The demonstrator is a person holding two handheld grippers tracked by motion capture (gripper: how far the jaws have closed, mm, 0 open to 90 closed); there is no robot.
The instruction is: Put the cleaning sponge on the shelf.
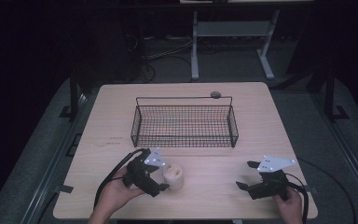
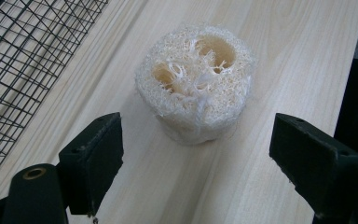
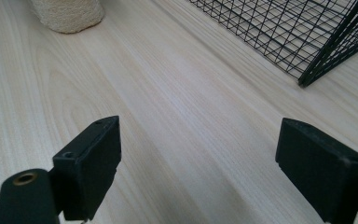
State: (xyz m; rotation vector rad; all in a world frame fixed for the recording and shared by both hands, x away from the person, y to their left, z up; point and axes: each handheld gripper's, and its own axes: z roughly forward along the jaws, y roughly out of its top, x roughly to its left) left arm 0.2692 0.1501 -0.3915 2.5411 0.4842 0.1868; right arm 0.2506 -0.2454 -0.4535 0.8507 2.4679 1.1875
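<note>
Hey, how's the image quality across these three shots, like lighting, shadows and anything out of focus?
High view: dim and soft, the room around the table nearly black, the loofah small and low in detail. Left gripper view: bright and even, loofah fibres sharp, near black pads slightly soft. Right gripper view: well lit, wire basket mesh crisp, faint shadow between the open jaws.

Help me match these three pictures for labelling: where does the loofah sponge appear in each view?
High view: the loofah sponge stands on the table's near left part, beside the left gripper.
Left gripper view: centre, just beyond the open jaws.
Right gripper view: top left corner, cut by the edge.
Shared landmark: the black wire basket.
</note>
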